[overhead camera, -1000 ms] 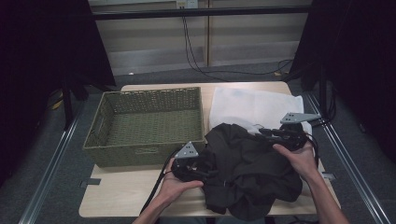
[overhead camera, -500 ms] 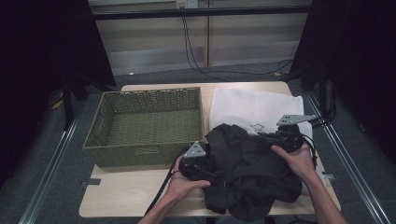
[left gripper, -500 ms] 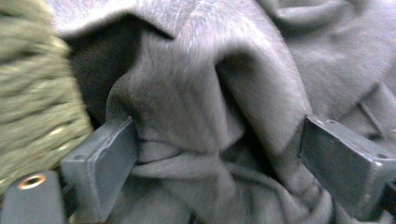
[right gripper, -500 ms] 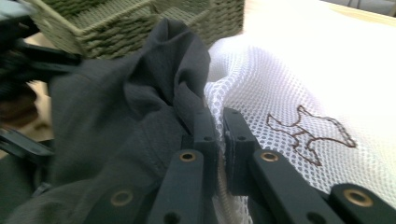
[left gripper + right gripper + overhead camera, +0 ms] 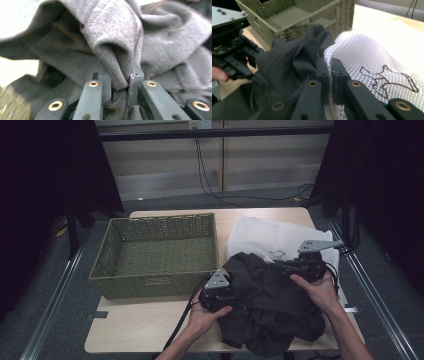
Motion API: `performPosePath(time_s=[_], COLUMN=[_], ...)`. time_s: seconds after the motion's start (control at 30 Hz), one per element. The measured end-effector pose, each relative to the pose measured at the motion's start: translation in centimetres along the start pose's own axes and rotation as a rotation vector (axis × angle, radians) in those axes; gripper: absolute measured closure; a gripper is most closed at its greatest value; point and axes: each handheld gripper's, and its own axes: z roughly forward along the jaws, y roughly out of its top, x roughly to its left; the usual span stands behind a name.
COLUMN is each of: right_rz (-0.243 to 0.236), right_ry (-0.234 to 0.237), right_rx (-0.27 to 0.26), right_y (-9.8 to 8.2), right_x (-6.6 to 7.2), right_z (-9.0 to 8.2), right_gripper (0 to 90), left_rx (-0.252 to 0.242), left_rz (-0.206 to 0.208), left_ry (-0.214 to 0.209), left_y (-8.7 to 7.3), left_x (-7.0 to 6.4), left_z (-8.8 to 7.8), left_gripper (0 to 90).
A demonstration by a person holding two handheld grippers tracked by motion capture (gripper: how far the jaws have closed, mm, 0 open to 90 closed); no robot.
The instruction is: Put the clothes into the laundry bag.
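1. Dark grey garment (image 5: 272, 307): lies crumpled on the near right part of the worktop (image 5: 145, 332), just right of the basket and overlapping the near edge of the mesh bag.
2. Left hand-held gripper (image 5: 225, 300): at the garment's left edge. In the left gripper view its jaws have just been closing and now pinch a thick fold of the grey cloth (image 5: 117, 57), with fabric bunched between the pads.
3. Right hand-held gripper (image 5: 292, 266): at the garment's far right side. In the right gripper view the jaws stand almost together, clamped on the rim of the white mesh bag (image 5: 372, 60); the dark garment (image 5: 294, 65) lies against the left jaw. Whether any grey cloth is also caught there cannot be told.
4. White mesh bag (image 5: 280, 237): spread flat on the far right of the worktop, partly under the garment.
5. Markings: the bag carries a brown stitched outline of an animal (image 5: 387, 80). No readable writing or brand on any item.
6. Woven green basket (image 5: 160, 257): on the left of the worktop, its inside bare.
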Motion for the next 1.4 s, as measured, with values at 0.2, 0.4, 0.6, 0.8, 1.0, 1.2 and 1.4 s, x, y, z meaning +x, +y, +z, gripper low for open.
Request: performPosePath(time_s=[0.2, 0.4, 0.6, 0.8, 1.0, 1.2, 1.4], right_rz=[-0.007, -0.037, -0.07, -0.051, -0.033, -0.005, 0.016], right_ry=[0.019, 0.048, 0.094, 0.102, 0.088, 0.082, 0.079], right_rx=[-0.033, -0.058, -0.069, -0.037, 0.023, 0.037, 0.027], right_y=[1.5, 2.5, 2.8, 0.8, -1.5, -3.0, -3.7], right_x=[0.7, 1.9, 3.8, 3.9, 3.4, 2.6, 2.2], right_z=[0.8, 0.6, 0.2, 0.6, 1.9, 1.7, 0.8], right_gripper=[86.5, 86.5, 86.6, 86.7, 86.7, 86.6, 86.6], left_rx=[-0.028, 0.069, 0.131, 0.084, 0.038, -0.077, -0.092], left_rz=[0.063, 0.039, 0.03, -0.02, -0.009, 0.009, 0.04], left_ry=[-0.075, -0.062, -0.01, -0.051, -0.072, -0.066, -0.03], left_y=[2.5, 1.8, 1.5, 0.7, 0.3, 1.5, 3.2], left_x=[-1.2, -0.8, -1.0, -0.6, -0.2, 0.3, 0.5], left_z=[0.5, 2.8, 4.5, 4.4, 1.7, -2.1, -1.5], left_gripper=[78.8, 79.0, 79.2, 74.9, 58.4, 50.2, 31.8])
